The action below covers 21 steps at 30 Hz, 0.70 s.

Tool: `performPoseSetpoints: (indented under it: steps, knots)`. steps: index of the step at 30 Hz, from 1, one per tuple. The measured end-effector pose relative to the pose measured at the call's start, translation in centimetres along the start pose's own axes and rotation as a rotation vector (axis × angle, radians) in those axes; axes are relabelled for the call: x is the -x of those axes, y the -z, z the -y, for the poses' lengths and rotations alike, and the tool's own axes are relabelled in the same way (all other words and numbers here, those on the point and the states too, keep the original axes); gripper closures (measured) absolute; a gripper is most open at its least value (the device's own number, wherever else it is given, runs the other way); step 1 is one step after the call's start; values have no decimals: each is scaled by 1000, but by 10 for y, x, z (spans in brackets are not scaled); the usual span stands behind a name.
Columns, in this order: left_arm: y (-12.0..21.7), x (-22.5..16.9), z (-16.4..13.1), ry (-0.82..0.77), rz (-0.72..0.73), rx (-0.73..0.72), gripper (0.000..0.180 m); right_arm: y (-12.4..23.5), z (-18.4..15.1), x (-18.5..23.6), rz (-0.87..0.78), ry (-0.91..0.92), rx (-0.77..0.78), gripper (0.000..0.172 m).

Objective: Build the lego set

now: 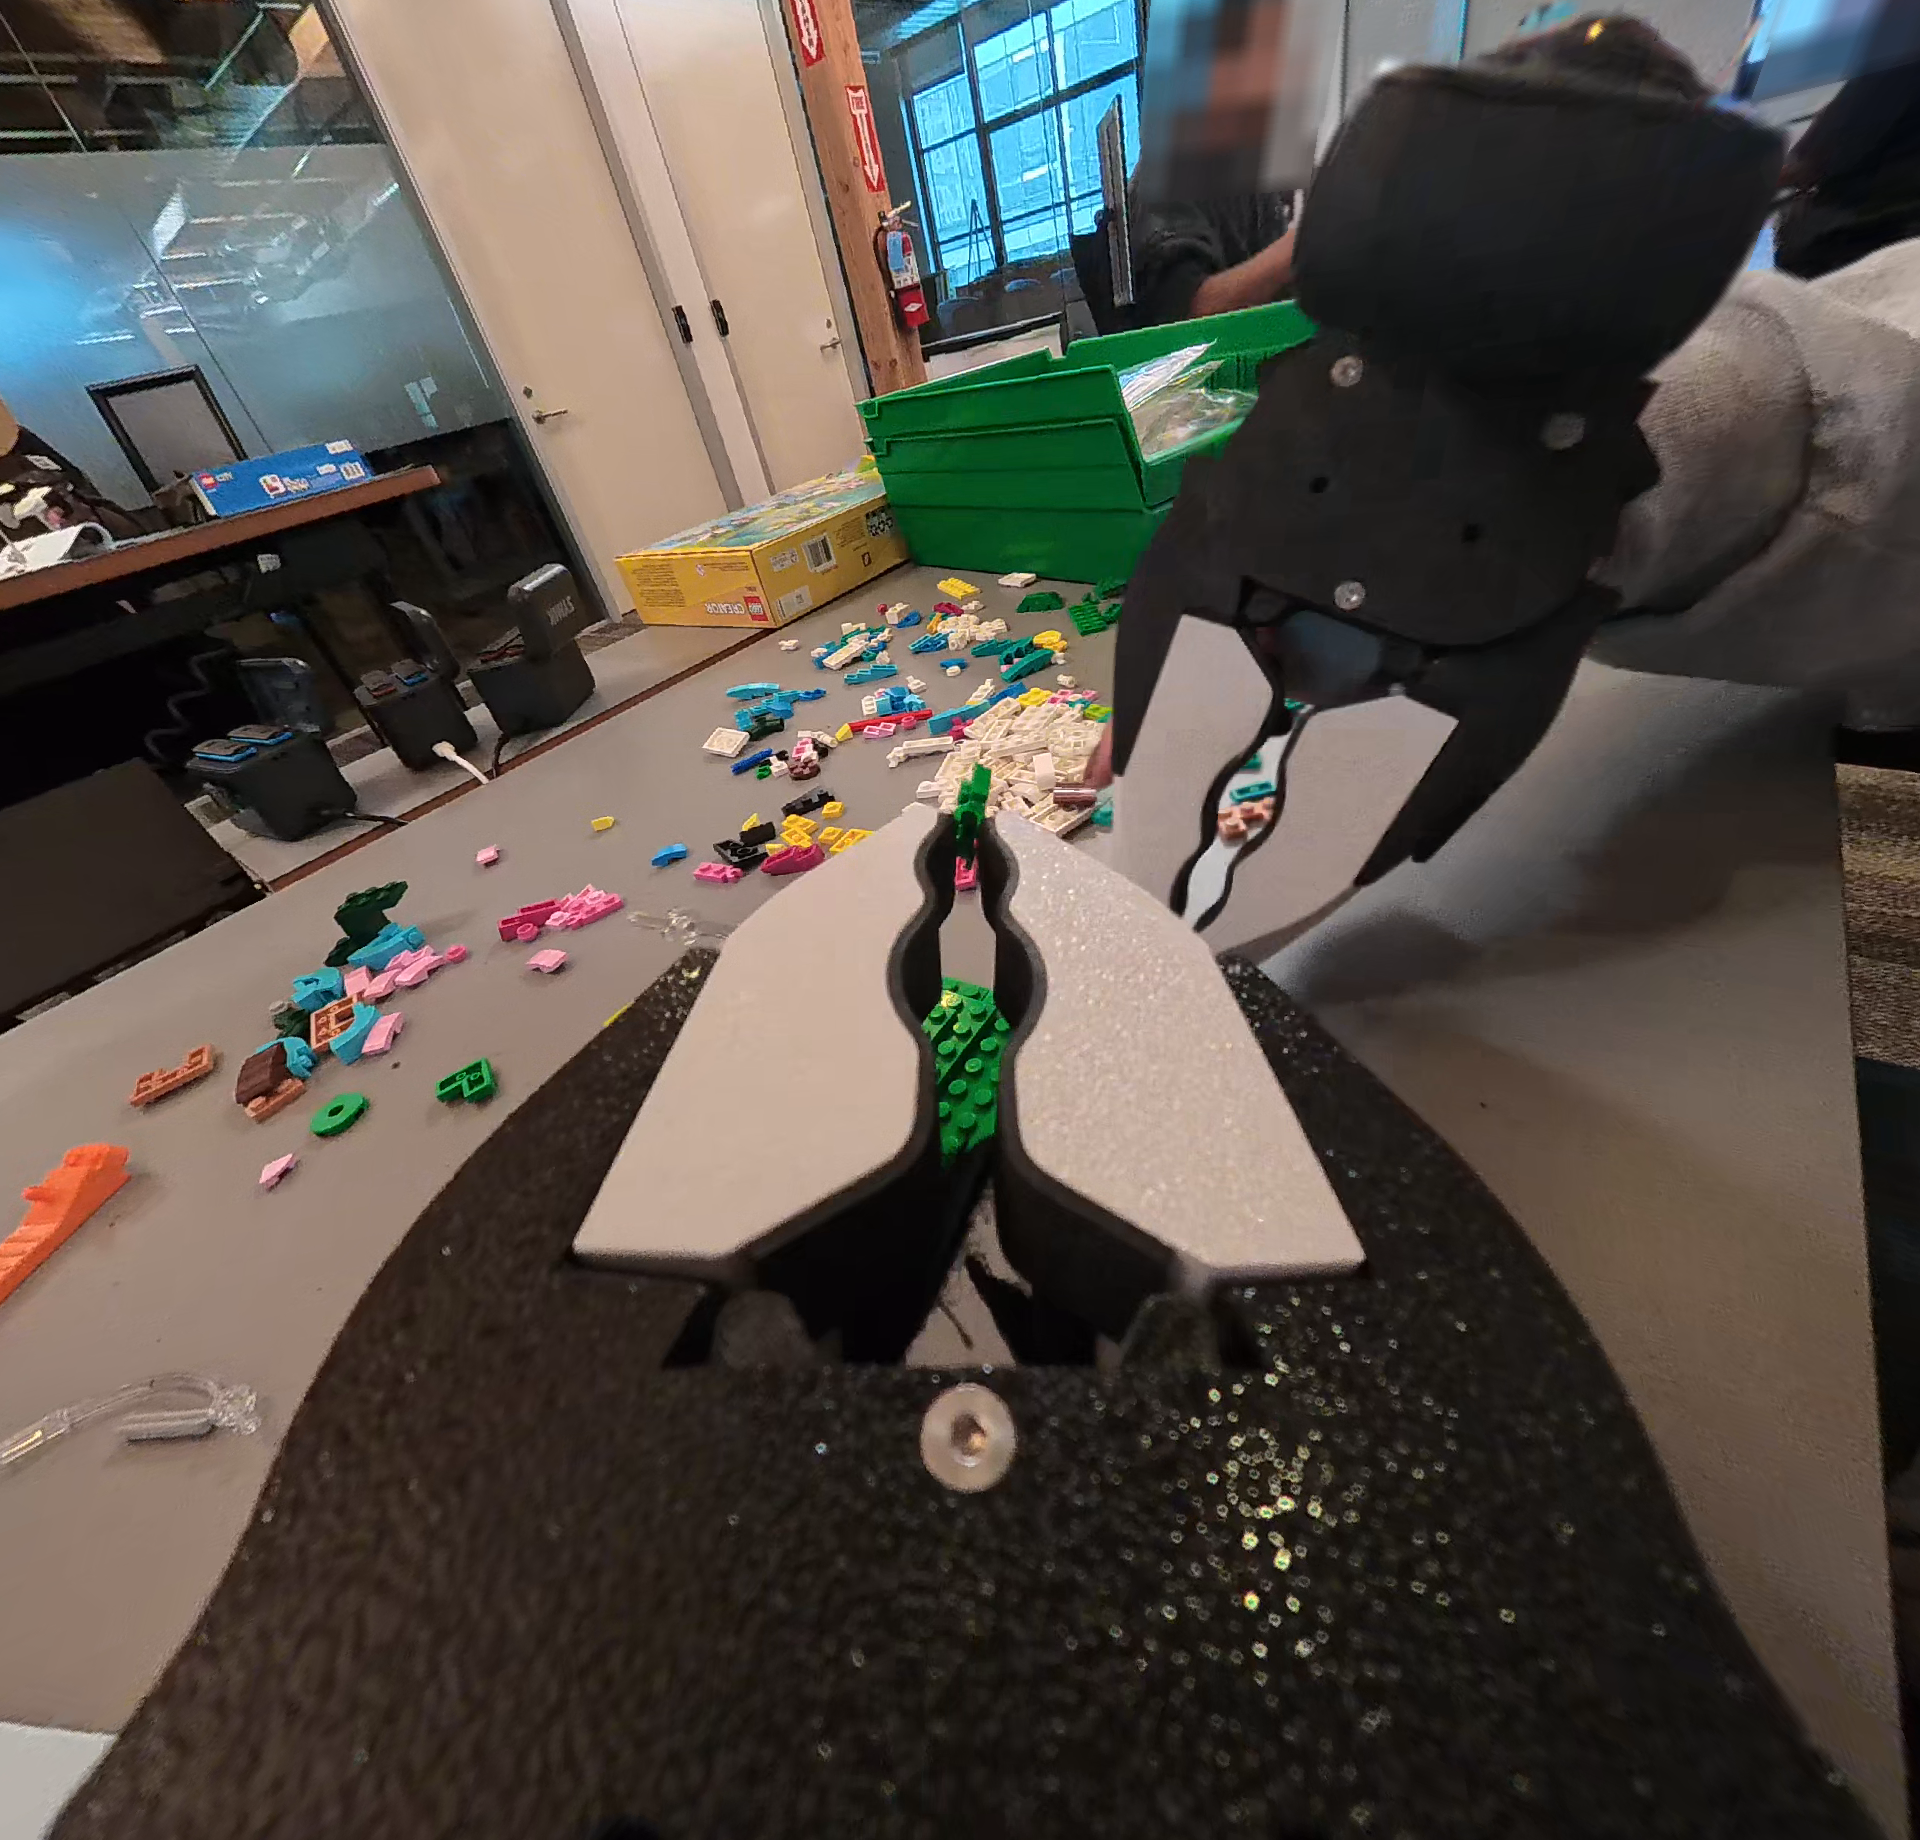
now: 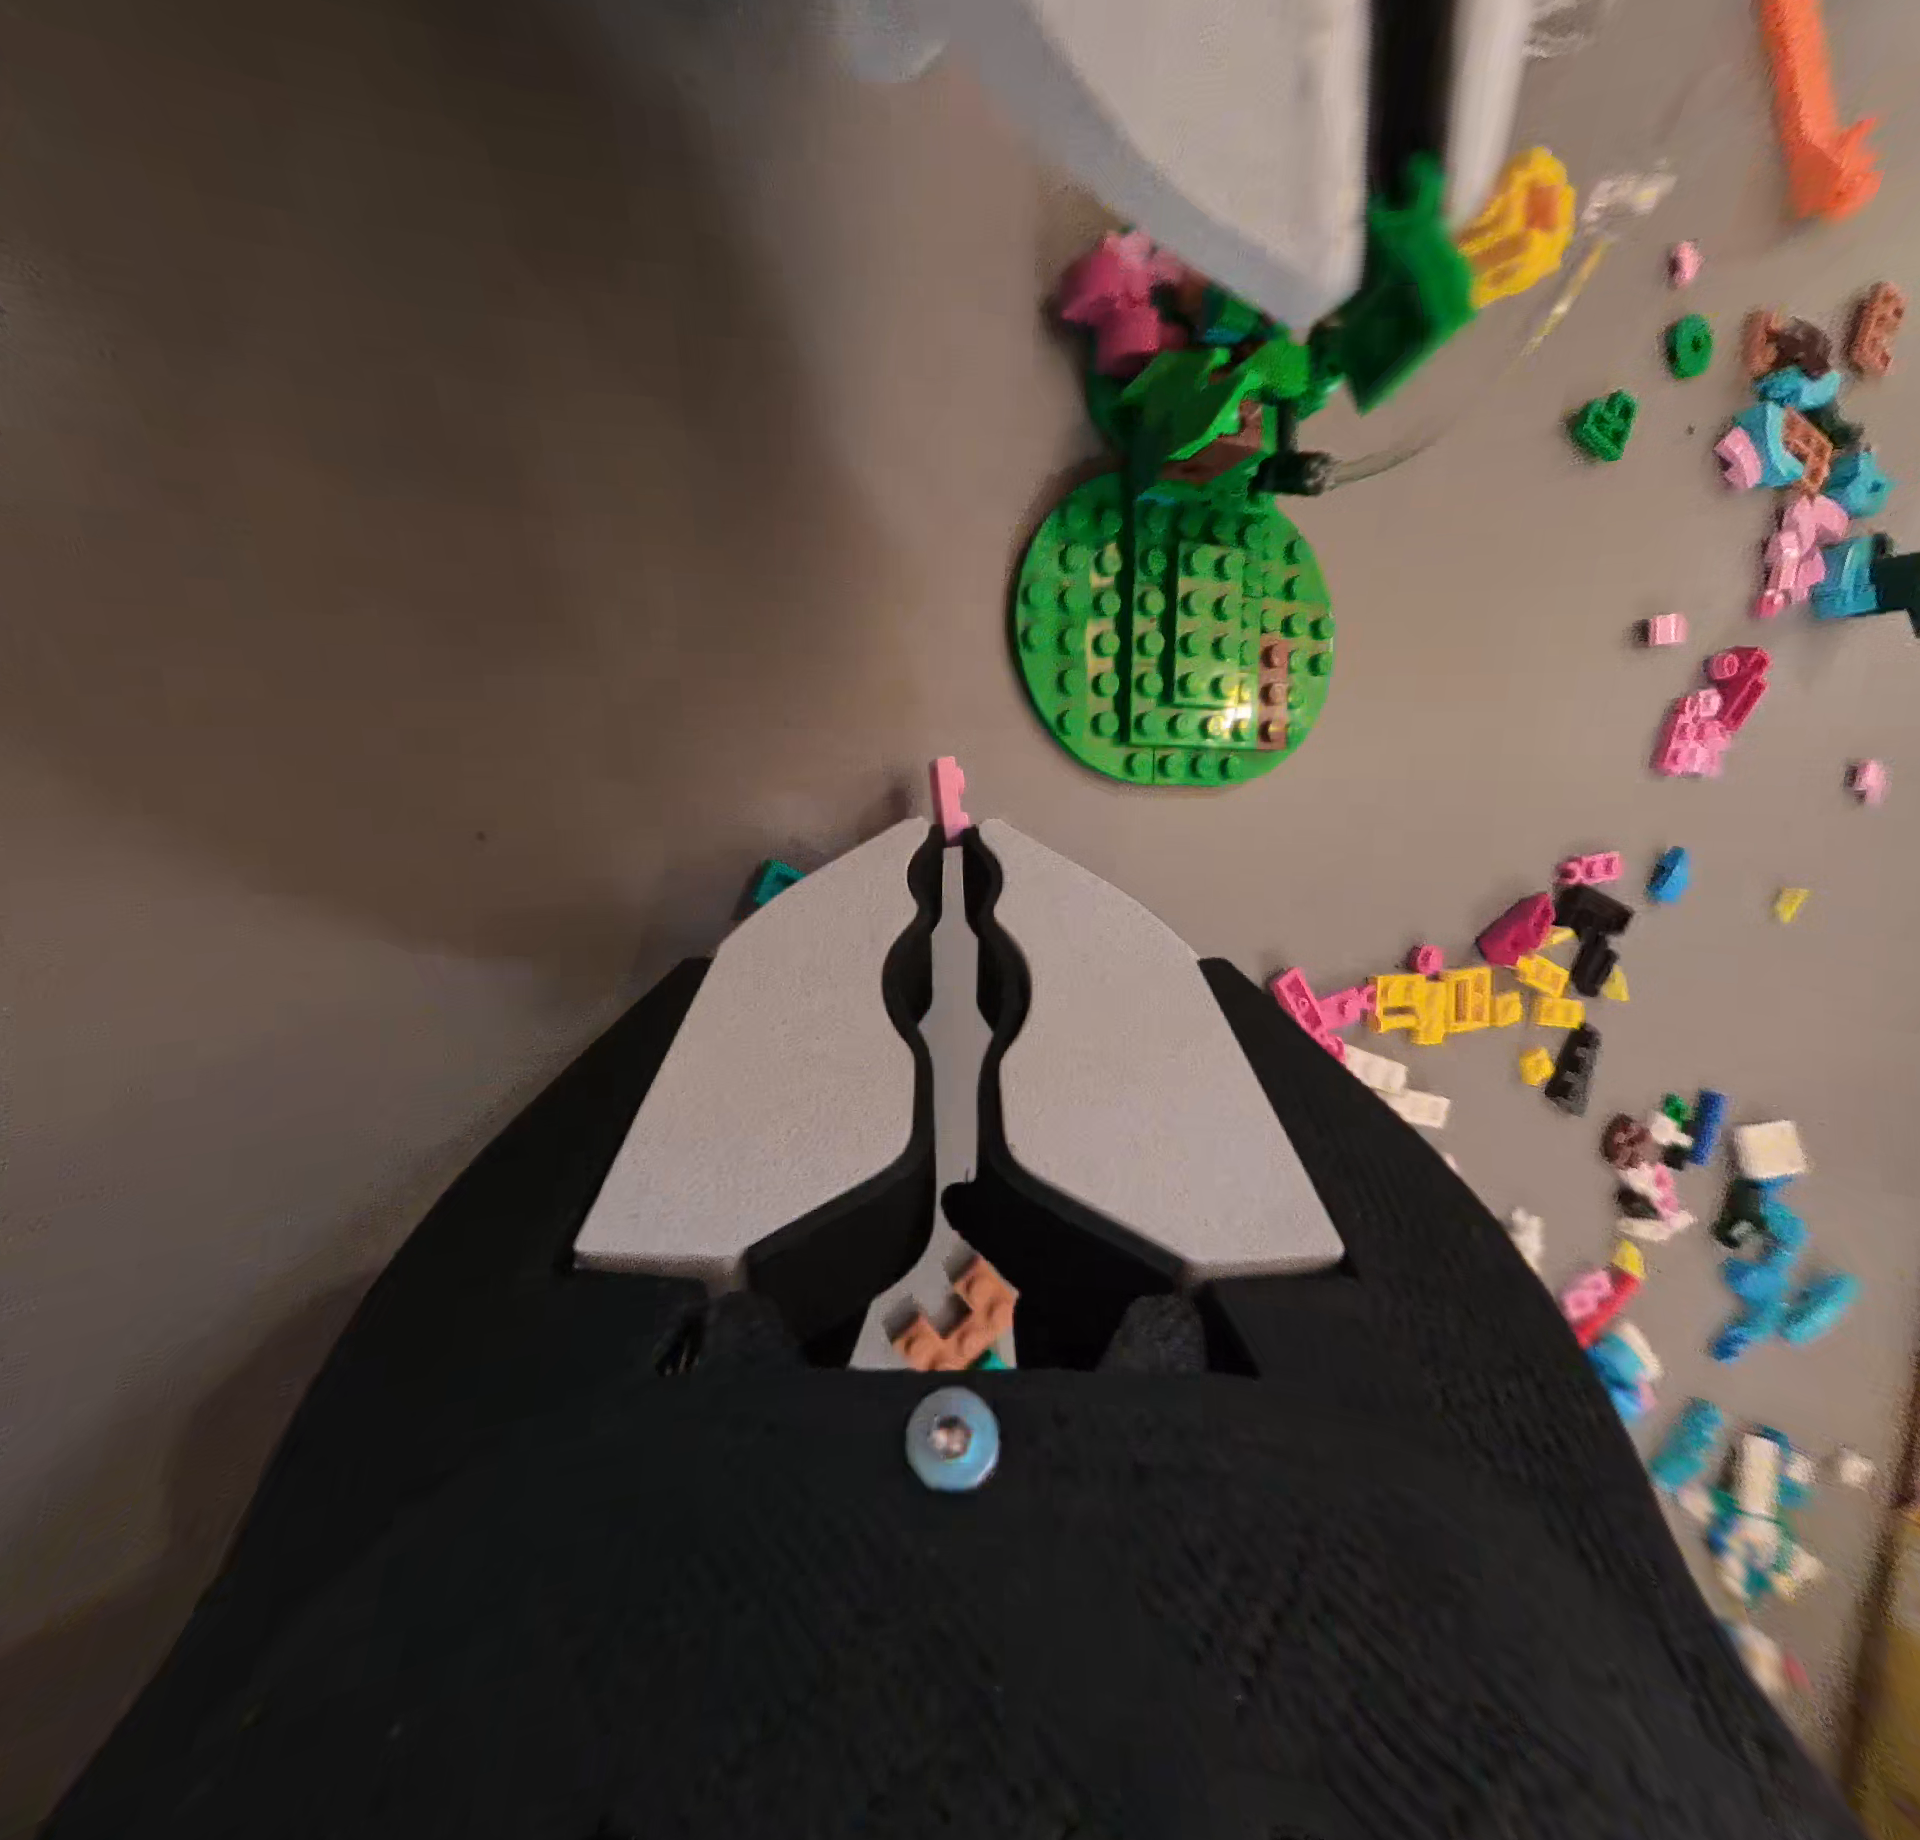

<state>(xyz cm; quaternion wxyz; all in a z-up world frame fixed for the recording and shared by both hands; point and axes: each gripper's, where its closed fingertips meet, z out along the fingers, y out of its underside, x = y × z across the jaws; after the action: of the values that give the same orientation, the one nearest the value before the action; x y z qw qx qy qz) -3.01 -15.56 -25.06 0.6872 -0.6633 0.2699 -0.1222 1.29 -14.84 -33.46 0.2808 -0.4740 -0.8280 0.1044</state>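
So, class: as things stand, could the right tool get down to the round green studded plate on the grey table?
Probably yes: the round green studded plate lies open just ahead; but the right tool already pinches a small pink brick.

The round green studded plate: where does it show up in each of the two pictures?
Left wrist view: only a sliver of the round green studded plate shows, low in the gap between the left claw's fingers.
Right wrist view: the plate lies in full on the grey table, right of centre.
Shared landmark: the orange tool.
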Motion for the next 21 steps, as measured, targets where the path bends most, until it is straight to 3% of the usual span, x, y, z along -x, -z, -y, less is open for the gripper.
performPoseSetpoints:
  steps: [1, 11, 21]
  knots:
    - [0, 0, 0, -1, -2, 2, 176, -1, -2, 1, 4, 12, 26, 170]
    - [-1, -2, -1, 7, -16, 8, 176, -8, 0, 6, 185, -60, -8, 165]
    - [-1, -1, 0, 15, -18, 5, 176, -1, 8, 8, 274, -144, -153, 165]
